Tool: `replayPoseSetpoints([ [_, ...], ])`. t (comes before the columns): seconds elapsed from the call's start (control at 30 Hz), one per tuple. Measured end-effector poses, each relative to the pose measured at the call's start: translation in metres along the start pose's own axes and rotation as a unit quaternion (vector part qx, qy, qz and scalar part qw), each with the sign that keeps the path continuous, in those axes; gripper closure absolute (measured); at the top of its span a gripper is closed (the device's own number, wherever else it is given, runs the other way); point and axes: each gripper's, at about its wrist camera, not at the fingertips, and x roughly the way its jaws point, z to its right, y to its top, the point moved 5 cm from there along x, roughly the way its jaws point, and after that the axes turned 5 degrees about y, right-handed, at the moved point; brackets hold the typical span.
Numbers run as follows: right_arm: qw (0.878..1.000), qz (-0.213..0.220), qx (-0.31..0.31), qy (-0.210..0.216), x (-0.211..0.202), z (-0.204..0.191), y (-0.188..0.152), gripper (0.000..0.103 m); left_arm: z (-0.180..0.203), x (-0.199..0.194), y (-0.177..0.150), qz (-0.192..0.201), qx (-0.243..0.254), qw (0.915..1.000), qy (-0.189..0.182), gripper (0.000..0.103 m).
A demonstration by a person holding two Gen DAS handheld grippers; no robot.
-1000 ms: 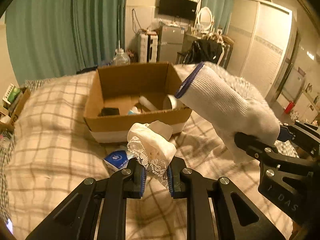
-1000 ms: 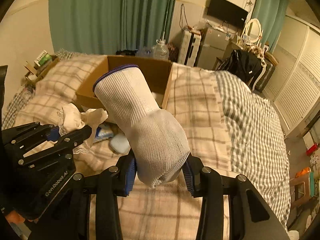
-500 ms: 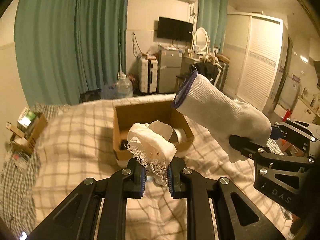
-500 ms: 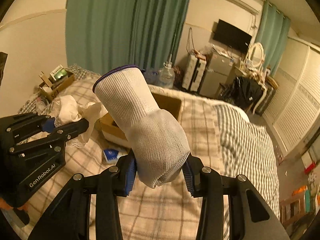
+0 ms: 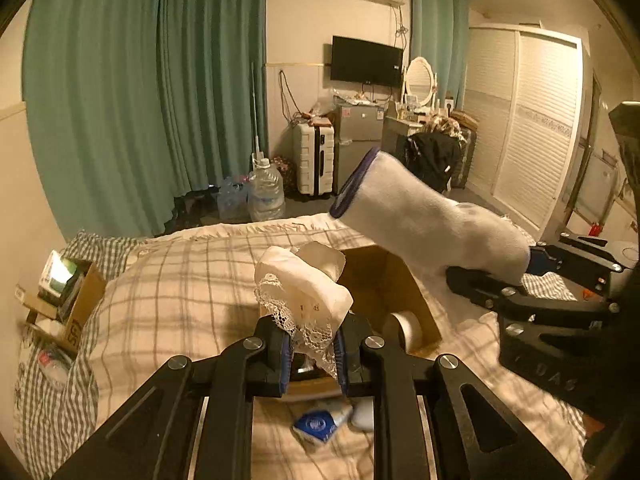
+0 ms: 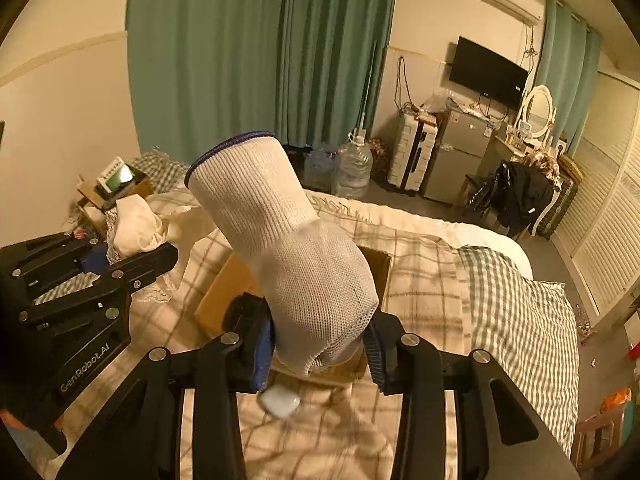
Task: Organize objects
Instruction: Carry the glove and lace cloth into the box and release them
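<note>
My left gripper [image 5: 310, 354] is shut on a cream lace-trimmed cloth [image 5: 304, 284] and holds it up above the cardboard box [image 5: 396, 280] on the bed. My right gripper [image 6: 320, 350] is shut on a white knit glove [image 6: 292, 248] with a blue cuff, which stands up and hides much of the box [image 6: 224, 284]. The glove [image 5: 428, 216] and right gripper show at the right of the left wrist view; the cloth [image 6: 134, 226] and left gripper show at the left of the right wrist view. A roll of tape [image 5: 404, 326] lies in the box.
A blue-and-white packet [image 5: 316, 426] and a small white case [image 6: 279, 400] lie on the plaid bedspread [image 5: 176, 292] in front of the box. A small carton of items [image 5: 64, 296] sits at the bed's left edge. Water bottles [image 5: 266, 190] and a suitcase [image 5: 314, 164] stand beyond the bed.
Both grippers have risen well above the bed with their loads still held. The box now sits lower and nearer under the fingers, and more of the room shows.
</note>
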Motion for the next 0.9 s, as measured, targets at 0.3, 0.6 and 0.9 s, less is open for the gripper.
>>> replayPoseSetpoints([
  [0.3,0.998,-0.052,0.028,0.008,0.100,0.027,-0.001,0.067,0.009,0.097,-0.007,-0.053,0.009,0.9985,-0.005,0.086],
  [0.6,0.994,-0.095,0.052,0.020,0.174,0.055,-0.035,0.068,0.011,0.164,-0.041,-0.104,0.015,0.9944,-0.003,0.086],
  [0.9,0.996,-0.043,0.070,0.020,0.159,0.061,-0.031,0.056,0.015,0.173,-0.056,-0.130,0.009,0.9914,-0.013,0.049],
])
